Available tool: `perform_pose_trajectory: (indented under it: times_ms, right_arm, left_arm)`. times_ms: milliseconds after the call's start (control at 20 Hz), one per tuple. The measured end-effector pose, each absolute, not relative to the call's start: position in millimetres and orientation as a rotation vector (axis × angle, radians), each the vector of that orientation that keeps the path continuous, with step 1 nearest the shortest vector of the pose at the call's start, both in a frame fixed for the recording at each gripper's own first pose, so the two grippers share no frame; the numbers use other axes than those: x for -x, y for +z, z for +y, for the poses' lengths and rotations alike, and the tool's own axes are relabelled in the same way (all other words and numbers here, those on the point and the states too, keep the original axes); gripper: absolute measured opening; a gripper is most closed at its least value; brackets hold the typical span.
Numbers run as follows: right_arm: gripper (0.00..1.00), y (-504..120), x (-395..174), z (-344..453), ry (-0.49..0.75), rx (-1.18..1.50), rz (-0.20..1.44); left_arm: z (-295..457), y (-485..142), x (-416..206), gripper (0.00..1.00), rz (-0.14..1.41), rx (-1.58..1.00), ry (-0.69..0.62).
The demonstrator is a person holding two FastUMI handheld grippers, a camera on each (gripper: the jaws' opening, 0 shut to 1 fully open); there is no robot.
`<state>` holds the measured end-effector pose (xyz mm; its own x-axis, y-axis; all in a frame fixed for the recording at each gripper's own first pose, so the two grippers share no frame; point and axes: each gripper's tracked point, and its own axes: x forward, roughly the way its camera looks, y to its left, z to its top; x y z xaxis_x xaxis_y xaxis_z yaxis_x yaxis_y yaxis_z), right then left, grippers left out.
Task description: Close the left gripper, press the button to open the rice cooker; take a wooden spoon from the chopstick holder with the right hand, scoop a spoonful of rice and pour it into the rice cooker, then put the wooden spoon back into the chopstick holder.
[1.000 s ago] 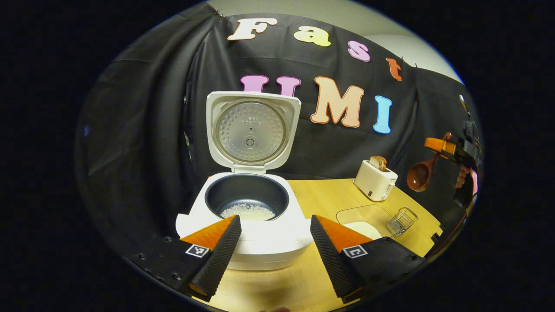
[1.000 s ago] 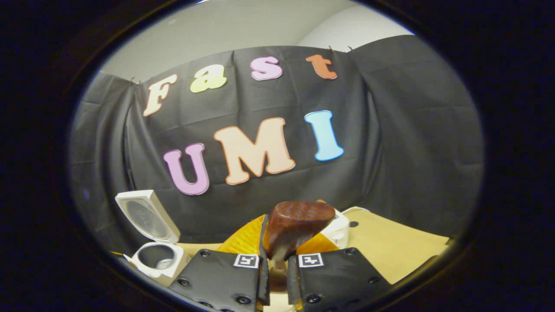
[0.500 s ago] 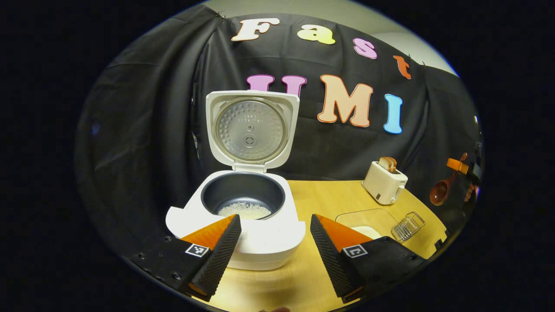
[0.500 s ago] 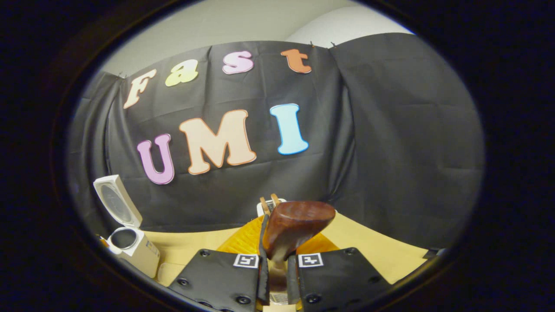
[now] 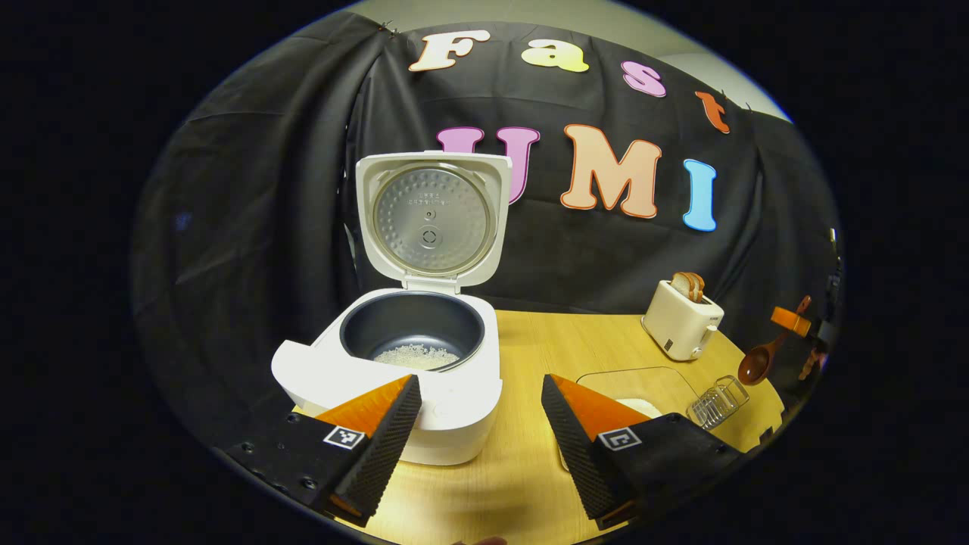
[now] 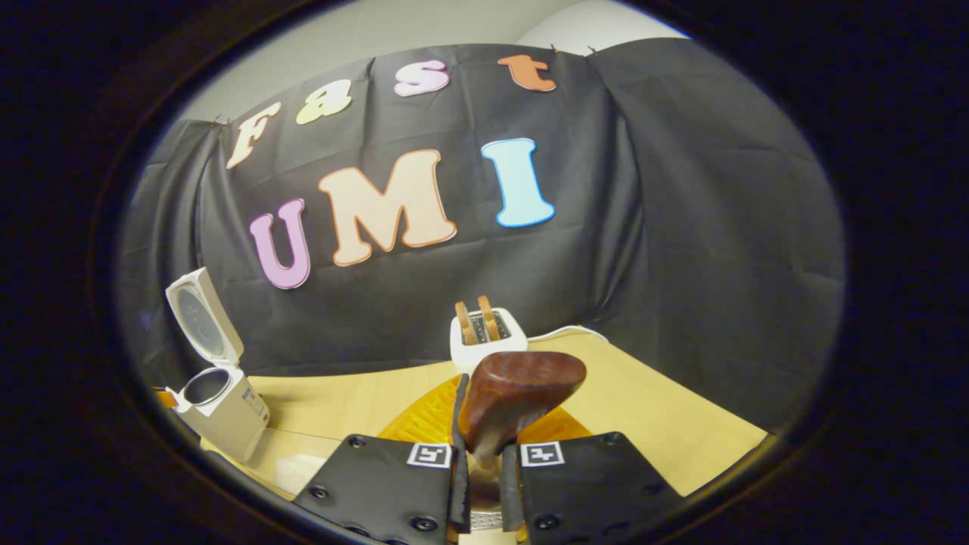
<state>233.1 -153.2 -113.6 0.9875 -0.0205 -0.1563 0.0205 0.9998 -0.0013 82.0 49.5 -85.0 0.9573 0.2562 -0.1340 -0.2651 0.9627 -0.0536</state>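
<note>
Fingers (image 6: pixel 454 424) of your right gripper (image 6: pixel 484 484) clamp the spoon (image 6: pixel 515 401) at its handle; left gripper (image 5: pixel 481 424) gapes before the open cooker (image 5: pixel 394 378). Light, stiff wood likely pivots; hold near the bowl, above the holder (image 5: pixel 715 401).

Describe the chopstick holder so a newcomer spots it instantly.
Start at the white rice cooker, its lid up, on the wooden table. Go right past the clear rice tray to the table's right edge. The chopstick holder stands there: a small wire basket, see-through, unlike the solid white toaster behind it.
</note>
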Motion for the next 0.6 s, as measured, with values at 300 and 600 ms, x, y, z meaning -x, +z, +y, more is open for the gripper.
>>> perform_pose_trajectory:
  times_ms: [300, 600]
  right_arm:
    - [0.2, -151.9, -233.9, -139.0, 0.017, 0.01, 0.22]
    - [0.18, -186.3, -226.9, -136.0, 0.012, 0.034, 0.273]
  left_arm:
    - [43.0, -77.1, -94.9, 0.95, 0.112, 0.074, 0.267]
    - [48.9, -69.1, -98.7, 0.95, 0.096, 0.068, 0.267]
